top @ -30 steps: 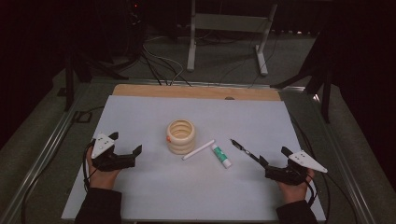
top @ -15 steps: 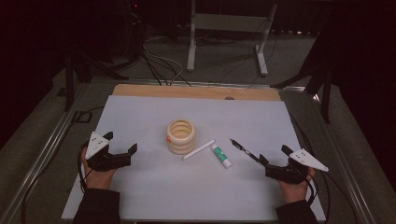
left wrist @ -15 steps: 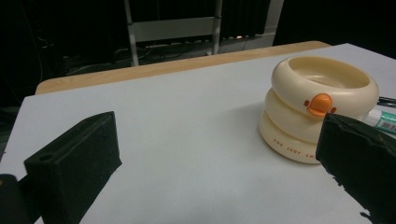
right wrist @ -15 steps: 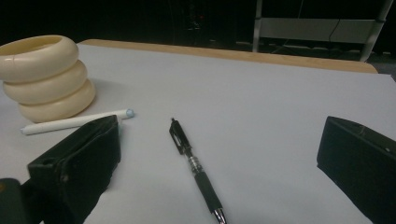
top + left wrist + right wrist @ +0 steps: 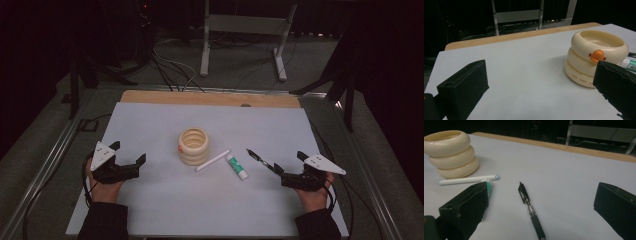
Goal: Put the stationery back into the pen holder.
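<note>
Your left gripper [image 5: 131, 163] rests low at the near left of the white table [image 5: 150, 125], jaws spread wide, nothing between them. Your right gripper [image 5: 290, 167] sits at the near right, jaws equally wide and empty. Cream ringed cup [image 5: 193, 146] stands upright at centre. White stick [image 5: 212, 160] and small tube [image 5: 236, 166] lie just right of it. Black pen [image 5: 260, 159] lies just ahead of your right jaws.

I see a white table top [image 5: 150, 130] with a wood strip [image 5: 210, 98] along its far edge. Cream ringed cup [image 5: 193, 146] sits mid-table, orange duck badge facing left. White stick [image 5: 212, 160], small tube [image 5: 236, 166] and black pen [image 5: 260, 159] lie right of it, apart.
</note>
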